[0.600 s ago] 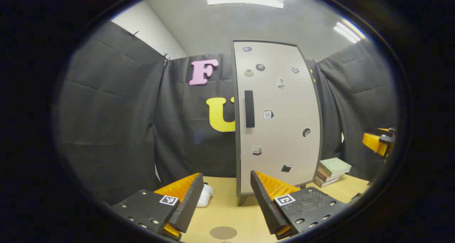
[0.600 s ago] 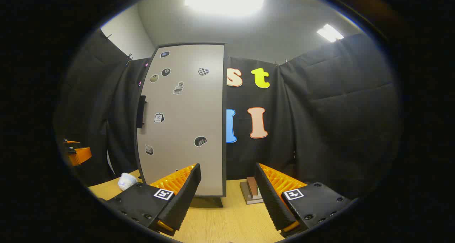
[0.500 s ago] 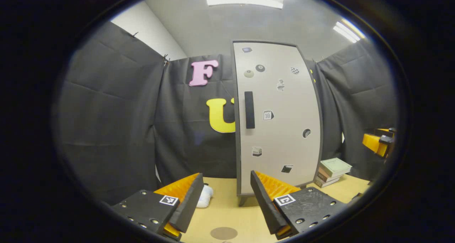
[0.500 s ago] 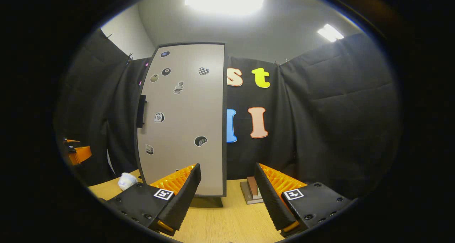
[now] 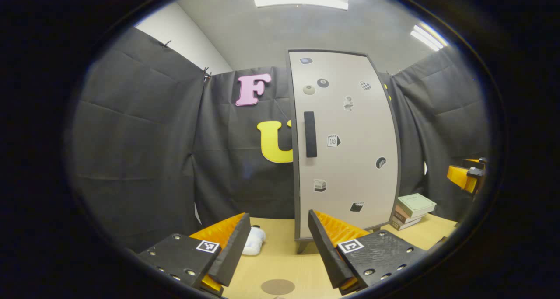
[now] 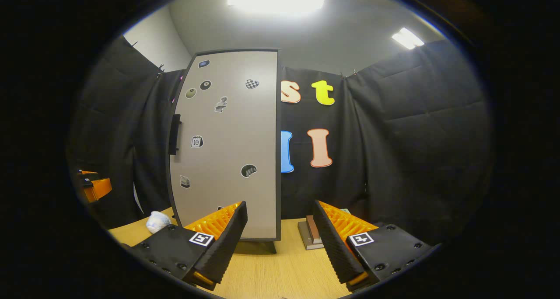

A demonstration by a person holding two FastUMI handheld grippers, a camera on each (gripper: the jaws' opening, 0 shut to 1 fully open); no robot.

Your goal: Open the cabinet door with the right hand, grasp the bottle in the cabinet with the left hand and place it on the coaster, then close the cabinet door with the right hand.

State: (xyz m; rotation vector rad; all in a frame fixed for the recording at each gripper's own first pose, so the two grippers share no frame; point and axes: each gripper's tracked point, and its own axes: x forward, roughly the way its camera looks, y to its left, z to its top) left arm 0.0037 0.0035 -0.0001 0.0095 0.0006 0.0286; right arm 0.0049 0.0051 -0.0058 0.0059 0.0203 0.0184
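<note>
On the table [image 5: 280, 251], the cabinet [image 5: 345, 141] stands with door closed.

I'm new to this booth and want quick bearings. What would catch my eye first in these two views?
The tall pale cabinet stands shut at the back of the wooden table, its door dotted with stickers and a dark upright handle near its left edge. A stack of books lies at its right foot, a white crumpled thing at its left. Up close, the left gripper and right gripper both hold their jaws open.

left gripper [image 5: 274, 242] open before shut cabinet door [image 5: 348, 146]; coaster [image 5: 277, 286] on table [image 5: 288, 259].
</note>
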